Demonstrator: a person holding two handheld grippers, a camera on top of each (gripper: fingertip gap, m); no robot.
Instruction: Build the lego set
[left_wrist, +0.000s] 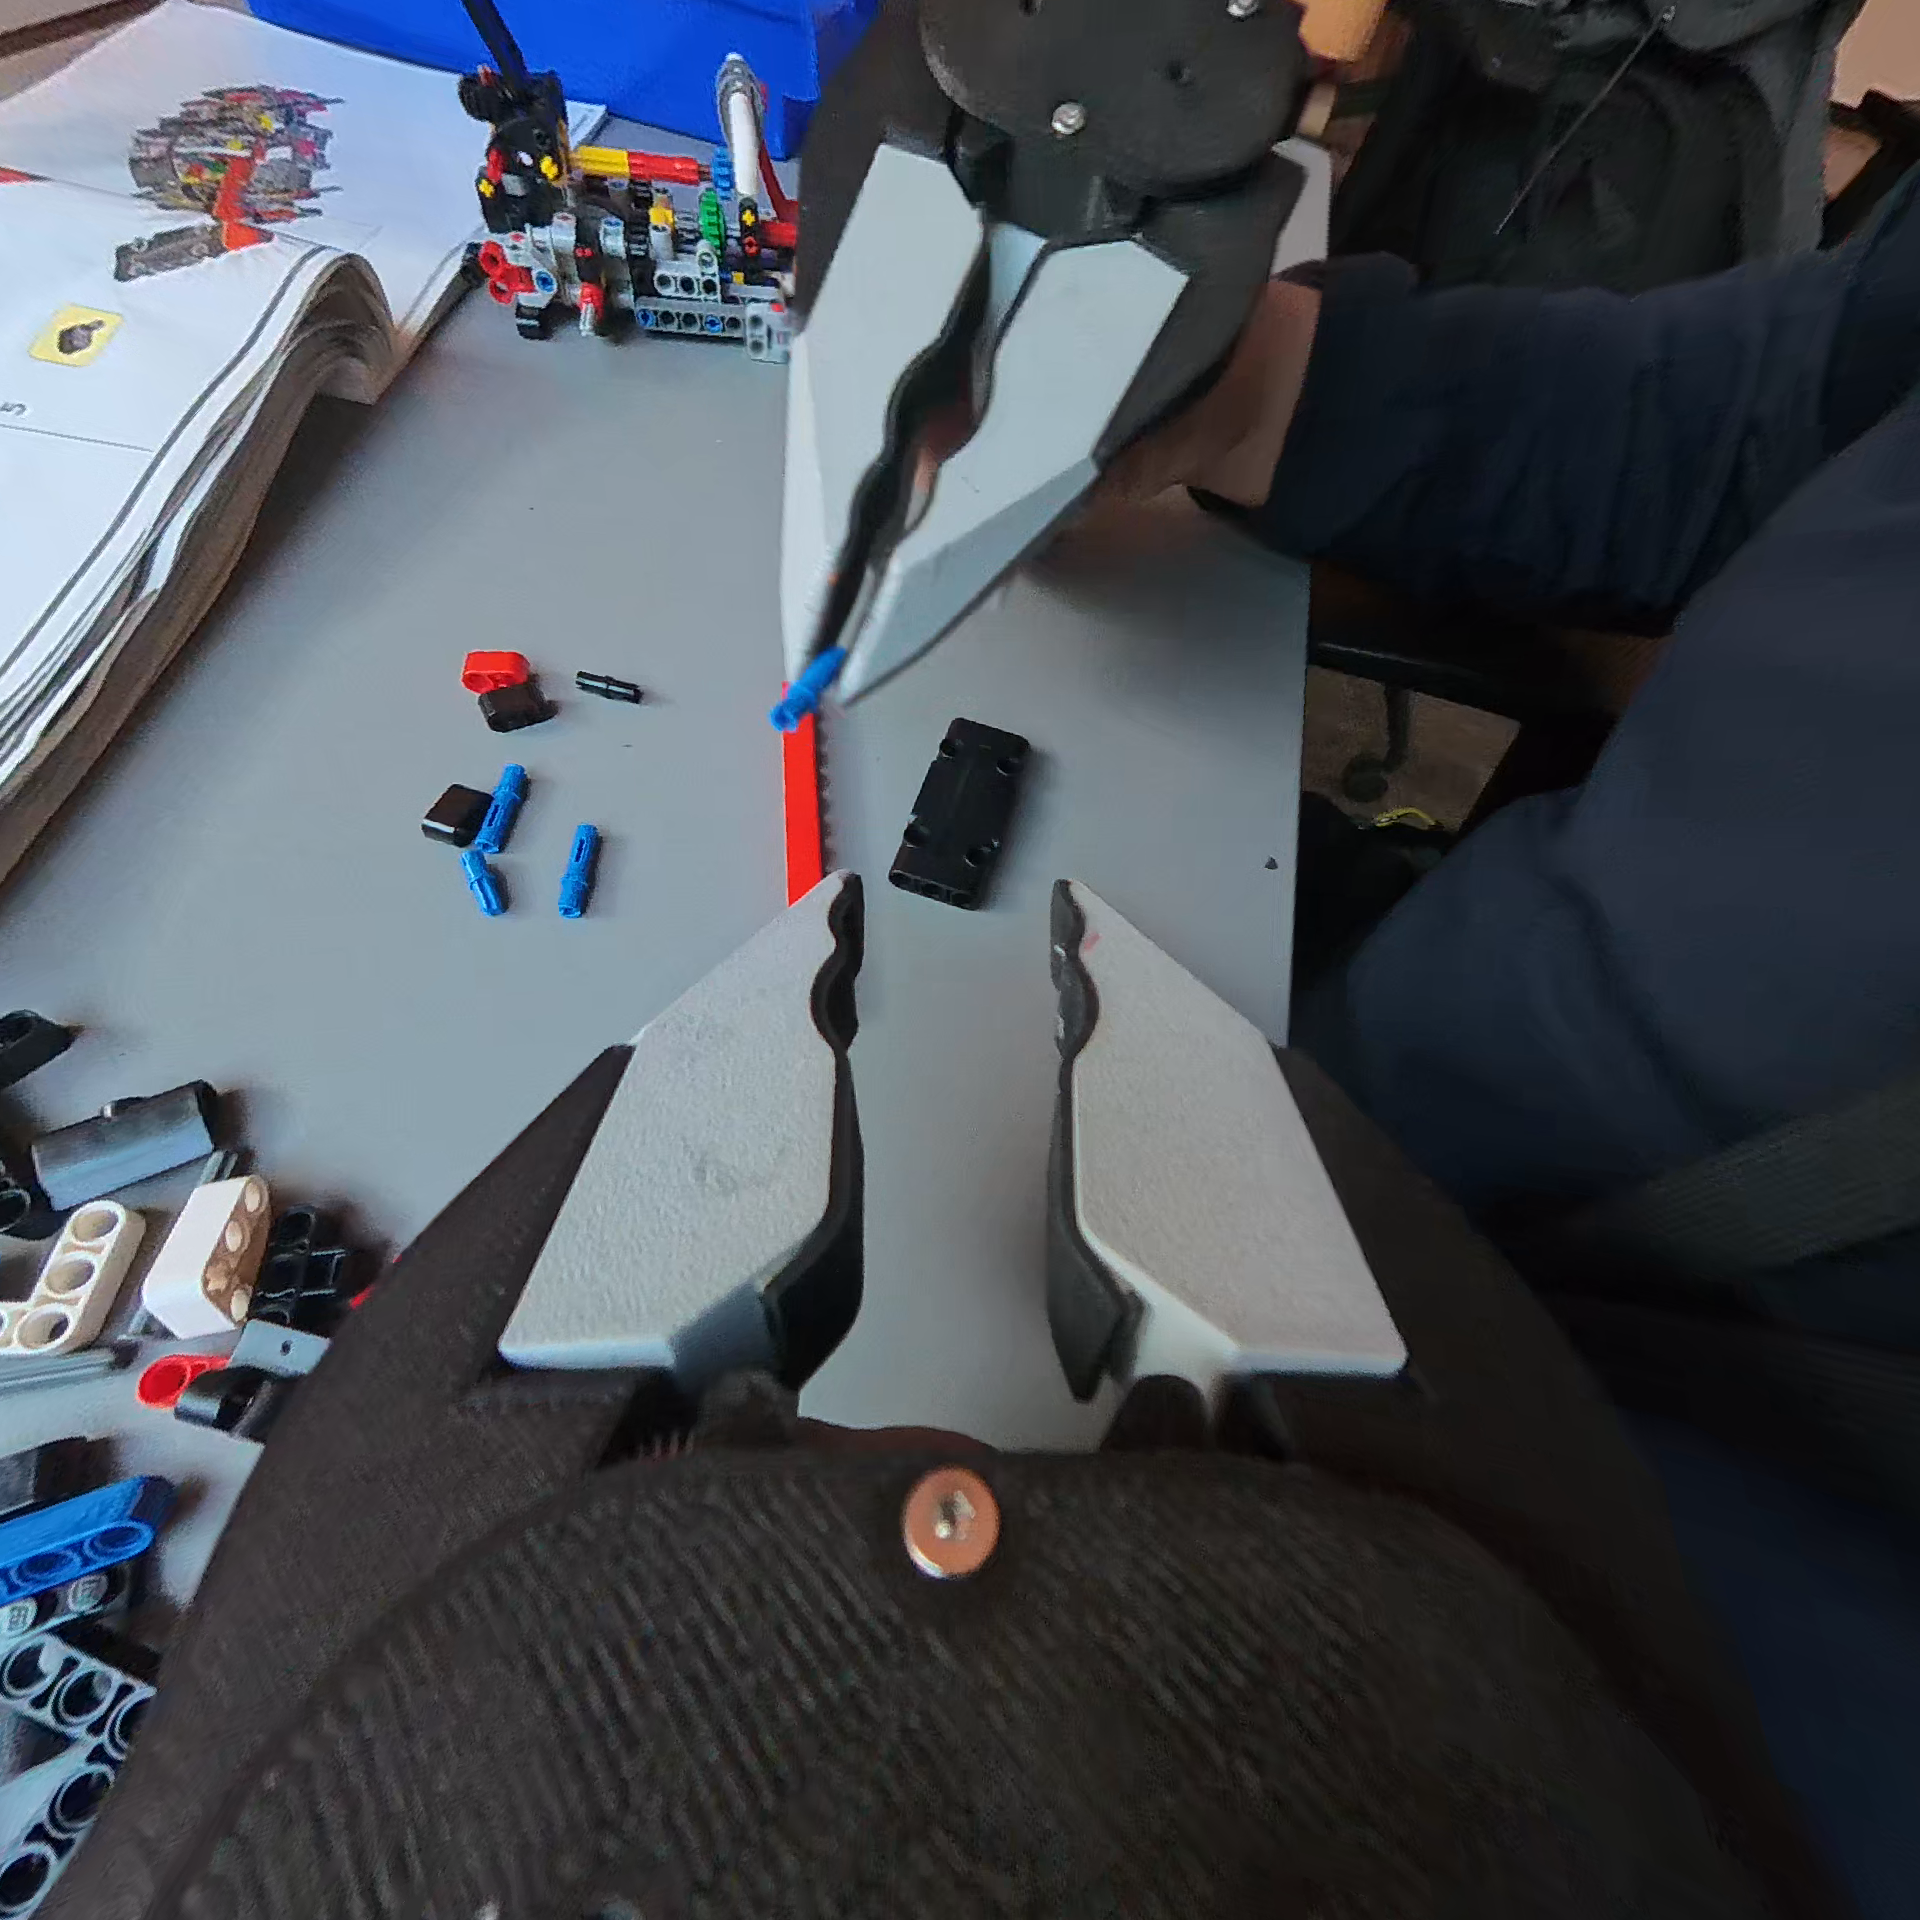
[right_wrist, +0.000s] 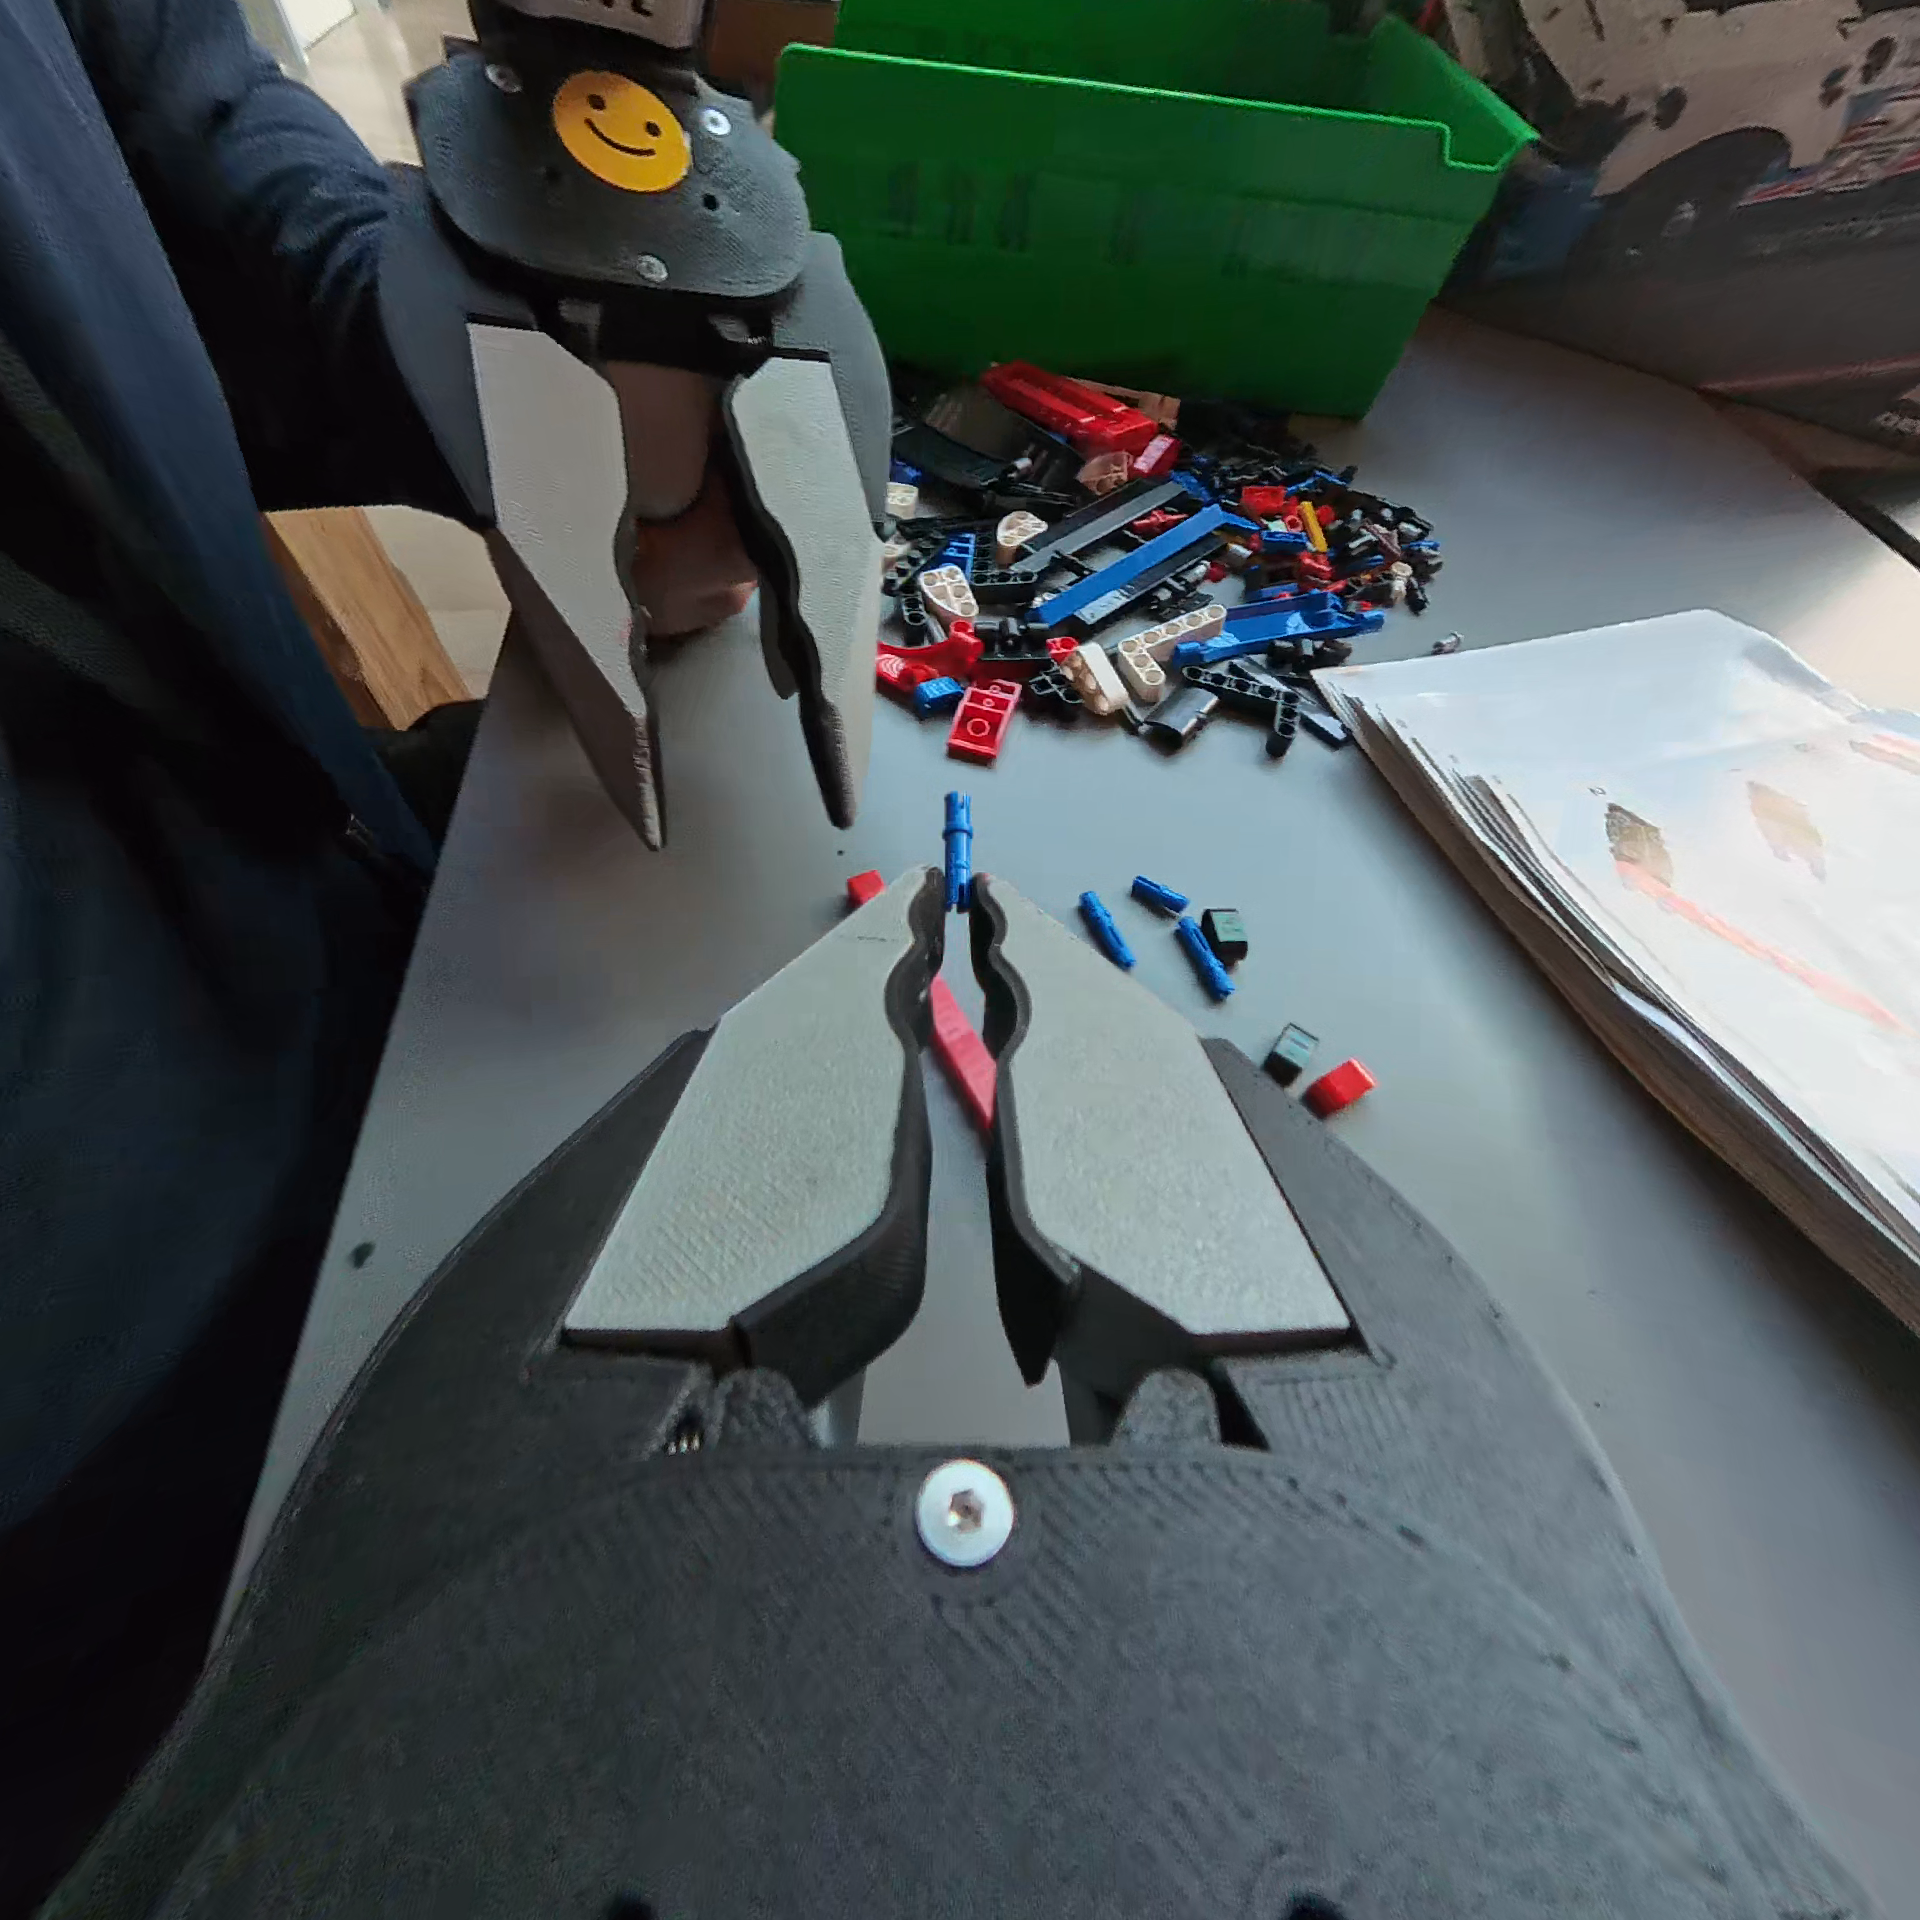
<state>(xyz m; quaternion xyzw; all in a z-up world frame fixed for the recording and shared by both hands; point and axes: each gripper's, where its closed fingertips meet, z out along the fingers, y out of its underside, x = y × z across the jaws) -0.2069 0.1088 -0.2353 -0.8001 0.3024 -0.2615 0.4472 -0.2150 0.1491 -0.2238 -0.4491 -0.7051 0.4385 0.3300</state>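
My right gripper (right_wrist: 956, 896) is shut on a small blue pin (right_wrist: 956, 847), which sticks out past its fingertips above the grey table (right_wrist: 644, 1039). The left wrist view shows the same gripper (left_wrist: 828, 694) pinching the blue pin (left_wrist: 805, 691) over one end of a long red toothed bar (left_wrist: 802, 810). The bar (right_wrist: 961, 1049) lies flat under my right fingers. My left gripper (left_wrist: 956, 891) is open and empty, just short of a flat black plate piece (left_wrist: 961, 810). It also shows open in the right wrist view (right_wrist: 743, 821), beside the pin.
Loose blue pins (left_wrist: 577, 871) and small black and red pieces (left_wrist: 497, 670) lie left of the bar. A pile of bricks (right_wrist: 1143, 603), a green bin (right_wrist: 1143, 229), an open booklet (right_wrist: 1662, 831) and a part-built model (left_wrist: 634, 239) stand around. The table edge (left_wrist: 1294, 727) is close.
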